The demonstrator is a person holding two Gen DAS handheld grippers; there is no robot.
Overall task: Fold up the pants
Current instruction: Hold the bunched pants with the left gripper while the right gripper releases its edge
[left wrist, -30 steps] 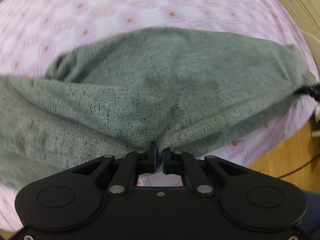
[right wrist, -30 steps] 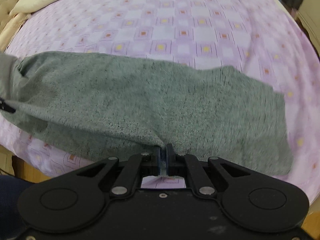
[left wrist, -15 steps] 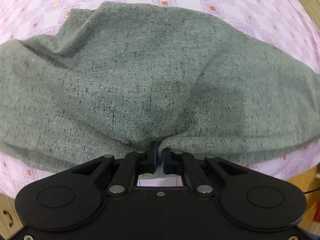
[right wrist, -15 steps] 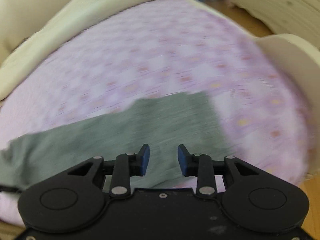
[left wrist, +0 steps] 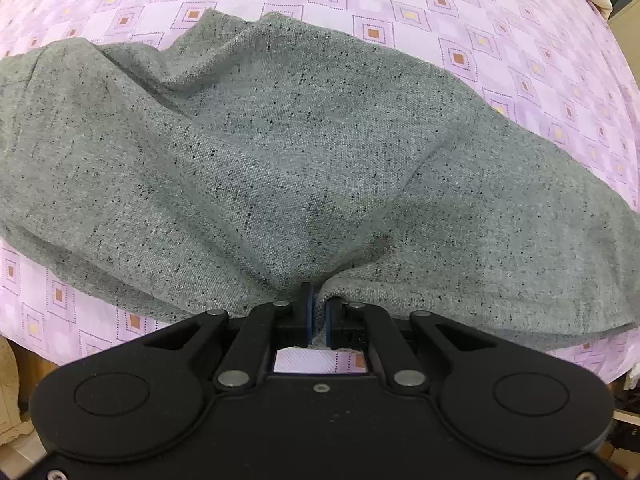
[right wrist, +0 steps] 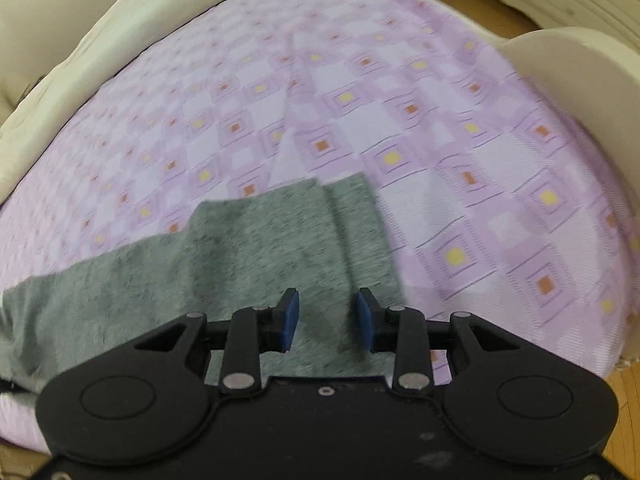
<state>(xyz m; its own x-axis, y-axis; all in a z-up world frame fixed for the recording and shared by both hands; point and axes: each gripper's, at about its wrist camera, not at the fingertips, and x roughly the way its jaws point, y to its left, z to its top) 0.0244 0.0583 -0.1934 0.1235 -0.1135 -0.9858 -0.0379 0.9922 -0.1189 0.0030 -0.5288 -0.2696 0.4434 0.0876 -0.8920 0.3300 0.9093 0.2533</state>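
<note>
Grey speckled pants (left wrist: 280, 168) lie rumpled across a purple checked bedsheet (left wrist: 500, 40). My left gripper (left wrist: 318, 312) points down at their near edge and is shut on a pinch of the grey fabric, which bunches between its blue pads. In the right wrist view the pants (right wrist: 240, 256) lie flat, a folded hem end toward the right. My right gripper (right wrist: 328, 318) hovers over that end, open, nothing between its blue pads (right wrist: 290, 316).
The bedsheet (right wrist: 440, 140) covers the bed. A cream pillow or duvet (right wrist: 80, 40) runs along the far left edge, and a cream bed frame (right wrist: 580, 64) curves at the right. Wooden floor (right wrist: 628, 420) shows past the bed's near corner.
My right gripper let go of the pants, opened and swung toward their hem end. My left gripper kept its pinch and rolled, so the pants sit differently in its view.
</note>
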